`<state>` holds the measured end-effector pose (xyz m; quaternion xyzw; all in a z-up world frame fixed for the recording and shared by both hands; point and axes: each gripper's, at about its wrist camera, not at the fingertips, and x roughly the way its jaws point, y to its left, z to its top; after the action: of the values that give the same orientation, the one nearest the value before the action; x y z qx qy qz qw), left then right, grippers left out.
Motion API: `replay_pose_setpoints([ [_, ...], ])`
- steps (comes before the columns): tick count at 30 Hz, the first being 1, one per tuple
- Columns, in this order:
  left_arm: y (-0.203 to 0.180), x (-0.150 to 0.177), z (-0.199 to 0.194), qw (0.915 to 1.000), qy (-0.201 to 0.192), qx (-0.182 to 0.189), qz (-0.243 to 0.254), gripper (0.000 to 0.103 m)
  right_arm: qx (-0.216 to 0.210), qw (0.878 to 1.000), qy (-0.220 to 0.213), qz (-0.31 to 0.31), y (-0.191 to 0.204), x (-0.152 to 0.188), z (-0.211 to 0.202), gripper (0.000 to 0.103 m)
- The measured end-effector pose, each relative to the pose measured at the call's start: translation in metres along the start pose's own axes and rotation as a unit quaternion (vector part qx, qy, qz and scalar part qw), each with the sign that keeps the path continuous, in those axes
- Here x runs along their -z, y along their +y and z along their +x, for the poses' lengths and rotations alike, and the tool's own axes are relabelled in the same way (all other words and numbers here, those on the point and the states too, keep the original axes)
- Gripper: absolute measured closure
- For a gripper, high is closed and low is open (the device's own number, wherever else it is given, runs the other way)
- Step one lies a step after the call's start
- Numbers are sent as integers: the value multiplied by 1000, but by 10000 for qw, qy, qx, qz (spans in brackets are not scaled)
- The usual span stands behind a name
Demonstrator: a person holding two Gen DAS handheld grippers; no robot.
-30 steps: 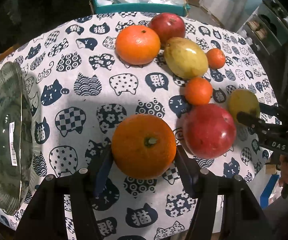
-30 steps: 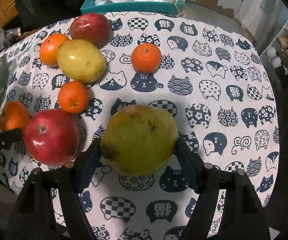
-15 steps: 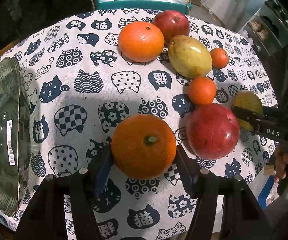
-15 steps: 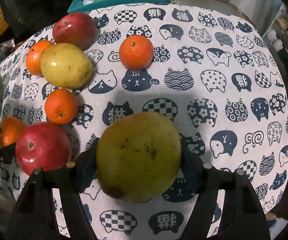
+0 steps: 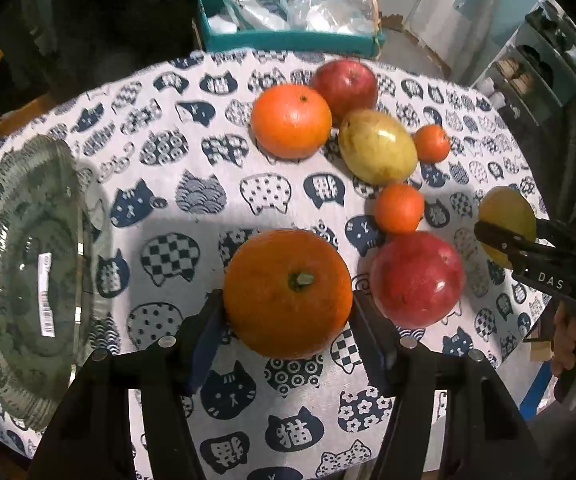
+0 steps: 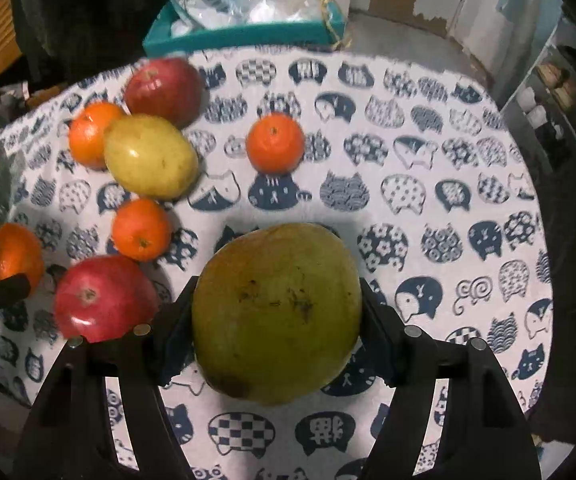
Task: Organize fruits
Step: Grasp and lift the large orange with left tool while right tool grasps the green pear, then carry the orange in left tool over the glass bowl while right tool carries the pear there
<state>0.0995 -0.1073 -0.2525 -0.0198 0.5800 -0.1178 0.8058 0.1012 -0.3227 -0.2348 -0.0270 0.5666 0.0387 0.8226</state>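
My left gripper (image 5: 288, 300) is shut on a large orange (image 5: 288, 292), stem up, low over the cat-print tablecloth (image 5: 191, 152). My right gripper (image 6: 277, 300) is shut on a big green-yellow mango (image 6: 275, 312), held clear above the cloth. In the left wrist view the same mango (image 5: 506, 210) shows at the right edge between the right gripper's fingers (image 5: 500, 236). A red apple (image 5: 416, 278) lies between the two held fruits. A clear glass plate (image 5: 27, 272) sits at the left edge.
Farther back lie a second orange (image 5: 291, 120), a second red apple (image 5: 344, 84), a yellow mango (image 5: 376, 146) and two tangerines (image 5: 399, 208) (image 5: 432, 143). A teal box (image 5: 288, 40) with plastic bags stands behind the table. Shelves stand at the right.
The right gripper has lifted the green-yellow mango off the cloth. The left gripper keeps its hold on the orange in nearly the same place.
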Motion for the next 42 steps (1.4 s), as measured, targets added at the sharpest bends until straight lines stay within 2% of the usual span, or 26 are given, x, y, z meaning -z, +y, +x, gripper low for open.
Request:
replay_pose_setpoints([
  [7,-1,-2,-30,9994,-343,-42,45,40,-59,9987,-503,-12,0,-9,-35,31],
  [20,11,1,-90,9950,-971,-235,-28,40,-107,9902,-1376,-200,24,-16,-106,31],
  [30,29,5,-138,9886,-1459,-337,-182,40,-207,9825,-1831,-282,39,-20,-147,31],
  [35,39,6,-158,9834,-1730,-508,-190,40,-375,9777,-2028,-389,54,-26,-164,31],
  [42,61,10,-174,9795,-1881,-617,-366,40,-561,9728,-2173,-576,80,-32,-178,31],
])
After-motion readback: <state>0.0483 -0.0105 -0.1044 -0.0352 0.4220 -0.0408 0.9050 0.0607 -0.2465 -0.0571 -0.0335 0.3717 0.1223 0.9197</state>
